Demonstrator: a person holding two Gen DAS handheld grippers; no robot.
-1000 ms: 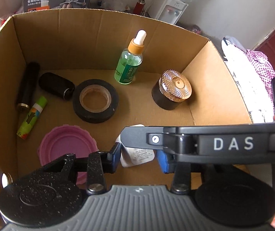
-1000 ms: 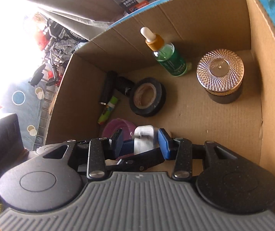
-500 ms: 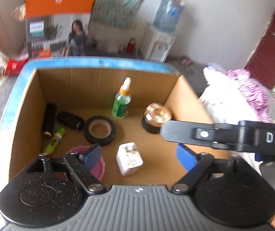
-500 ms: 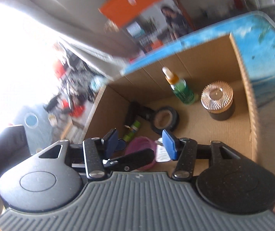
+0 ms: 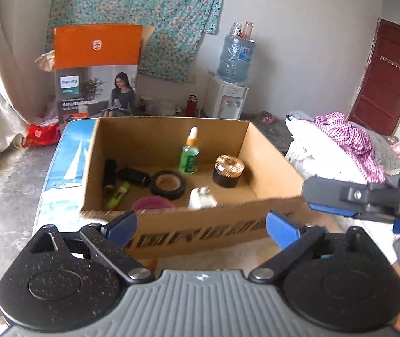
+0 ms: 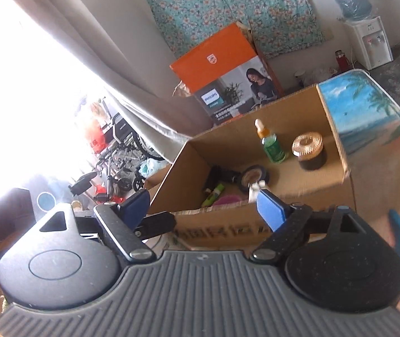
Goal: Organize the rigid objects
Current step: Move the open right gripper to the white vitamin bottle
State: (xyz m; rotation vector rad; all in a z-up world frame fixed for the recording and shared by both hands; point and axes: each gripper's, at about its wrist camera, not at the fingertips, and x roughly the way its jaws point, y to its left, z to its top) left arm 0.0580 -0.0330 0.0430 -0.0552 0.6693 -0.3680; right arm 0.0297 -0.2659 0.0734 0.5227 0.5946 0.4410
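- The table point(image 5: 59, 168), printed with a sea scene, bears the box; its top shows to the left of the box in the left view and to the right of it in the right view.
- The box point(image 5: 200, 233) is open-topped cardboard with dark print on its near wall; every task item lies inside it.
- The left gripper point(image 5: 201, 226) hangs before the near wall, outside the box; its jaws are spreading wide, with nothing between the blue pads.
- The right gripper point(image 6: 201, 206) is also short of the near wall, jaws opening and empty; in the left view one of its arms reaches in from the right edge.
- The tape roll point(image 5: 167, 184), black, lies flat near the middle of the floor.
- The jar point(image 5: 228, 170), dark with a ribbed copper lid, stands upright right of the tape.
- The dropper bottle point(image 5: 190, 154), green with a white bulb, stands near the back wall.
- The pink lid point(image 5: 151, 204) lies by the near wall, partly hidden by its edge.
- The charger point(image 5: 201, 198), white, sits just right of the pink lid, blurred.
- Two black cylinders point(image 5: 134, 176) lie at the left side.
- The green tube point(image 5: 118, 195) lies just in front of them.
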